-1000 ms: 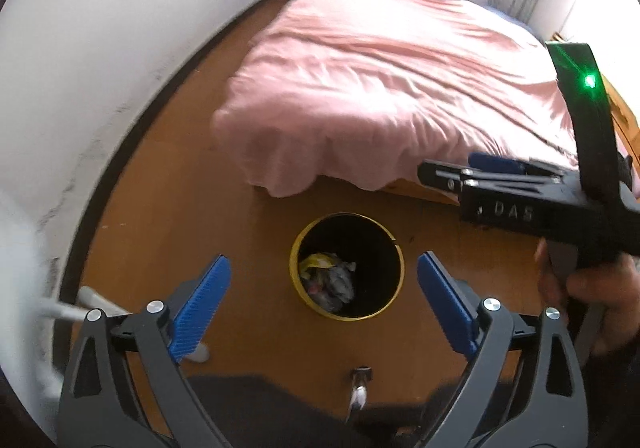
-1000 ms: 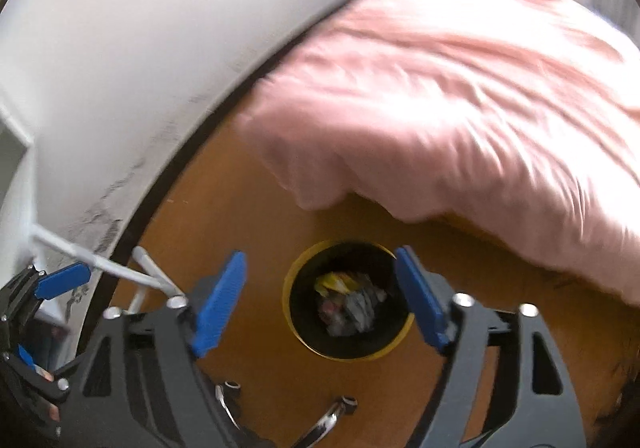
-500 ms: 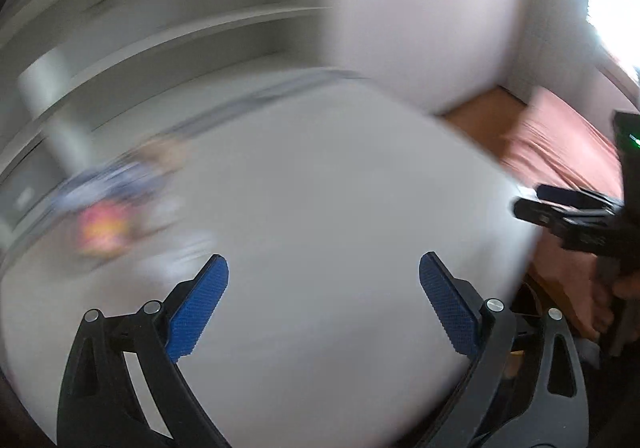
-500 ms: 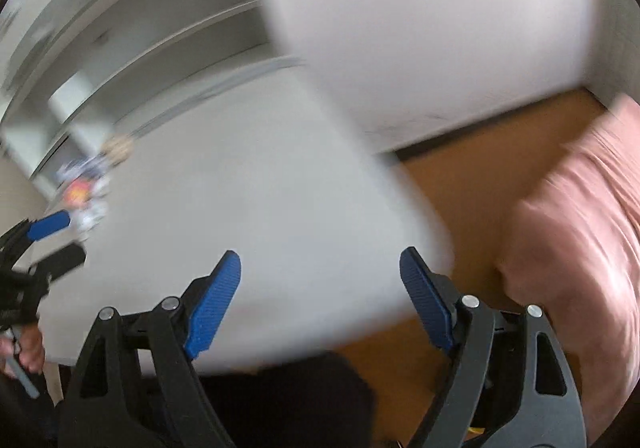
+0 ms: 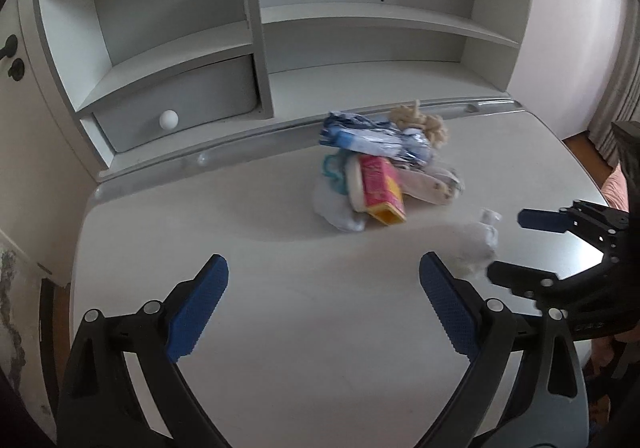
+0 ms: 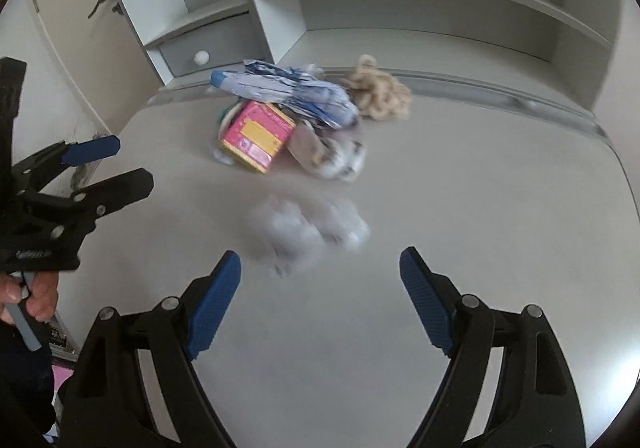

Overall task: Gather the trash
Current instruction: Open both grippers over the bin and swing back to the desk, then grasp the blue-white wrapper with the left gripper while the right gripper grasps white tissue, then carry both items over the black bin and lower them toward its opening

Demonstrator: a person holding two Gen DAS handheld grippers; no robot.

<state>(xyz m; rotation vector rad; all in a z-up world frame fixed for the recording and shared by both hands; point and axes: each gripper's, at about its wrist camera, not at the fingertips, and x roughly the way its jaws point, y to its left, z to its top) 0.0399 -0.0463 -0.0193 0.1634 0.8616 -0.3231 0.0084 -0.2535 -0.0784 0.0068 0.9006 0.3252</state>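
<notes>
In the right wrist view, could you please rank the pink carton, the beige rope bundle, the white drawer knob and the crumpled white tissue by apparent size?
1. Crumpled white tissue, though blurred and nearest the camera.
2. Pink carton and beige rope bundle: too alike to rank.
3. White drawer knob, farthest back.

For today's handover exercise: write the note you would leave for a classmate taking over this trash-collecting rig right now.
Left gripper: open, holding nothing, above the near part of the desk.
Right gripper: open, holding nothing, facing the crumpled white tissue.
Trash on the desk: the loose tissue, and behind it a pile with a pink and yellow carton, a blue and white wrapper, white wrappers and a beige knotted clump.
Done: nothing gripped here yet.
Left: pick up the tissue, then the pile. No bin is in view.
</notes>
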